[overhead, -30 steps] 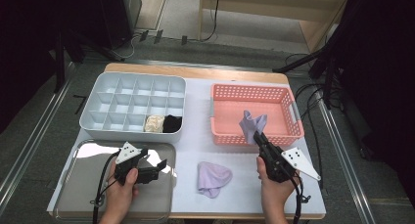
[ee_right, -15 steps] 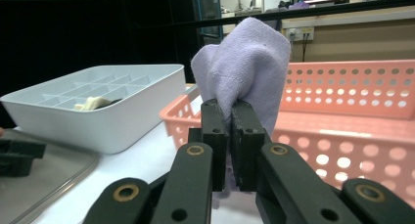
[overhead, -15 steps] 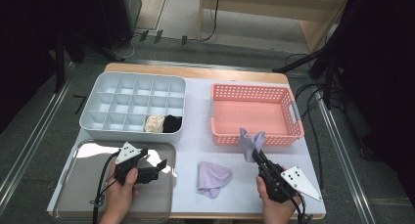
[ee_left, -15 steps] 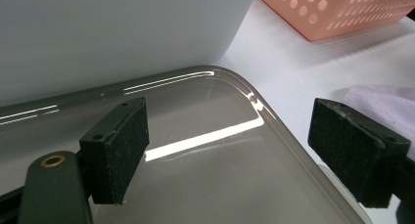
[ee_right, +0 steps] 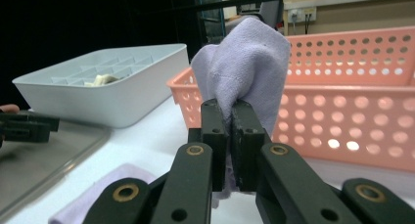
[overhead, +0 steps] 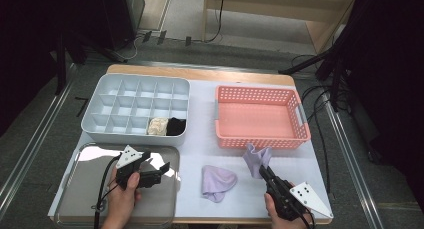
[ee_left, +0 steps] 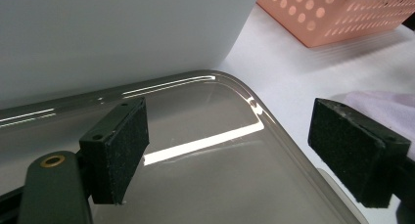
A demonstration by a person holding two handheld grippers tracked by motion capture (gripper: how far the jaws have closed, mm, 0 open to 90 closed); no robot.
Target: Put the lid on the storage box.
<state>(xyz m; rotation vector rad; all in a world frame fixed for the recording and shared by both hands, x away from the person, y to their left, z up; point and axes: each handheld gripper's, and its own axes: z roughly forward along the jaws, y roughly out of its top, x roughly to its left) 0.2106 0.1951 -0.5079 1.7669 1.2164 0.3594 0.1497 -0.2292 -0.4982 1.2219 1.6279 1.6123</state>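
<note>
The right gripper (ee_right: pixel 229 111) has its jaws clamped tight on a lilac sock (ee_right: pixel 244 67), the cloth bunched up above the pads like a little flag. In the high view that same sock (overhead: pixel 256 159) hangs off the gripper tip (overhead: pixel 263 171) just in front of the pink basket (overhead: pixel 300 120), over the white table (overhead: pixel 200 149). The pinch sits low on the fabric, probably so the loose end stays clear of the table while it is carried. The basket floor looks bare, so this one reads as the last piece out.

Its likely partner, a second lilac sock (overhead: pixel 218 182), lies crumpled on the table between the two hands, near the held one but apart from it. Pairing looks like the plan, though that is a judgement.

Over on the other side, the left gripper (overhead: pixel 156 172) hovers above the metal tray (overhead: pixel 80 199), jaws spread wide with nothing between them, seemingly waiting its turn. Beyond the tray stands the grey divided organizer (overhead: pixel 100 129), with a cream sock (overhead: pixel 158 126) and a black sock (overhead: pixel 175 126) tucked in neighbouring compartments of its front row.

Hard to make out: whether those bundles are pairs or singles, and how much of the held sock is folded behind the pads. The left gripper view cuts the flat sock (ee_left: pixel 386 104) at the frame edge.
</note>
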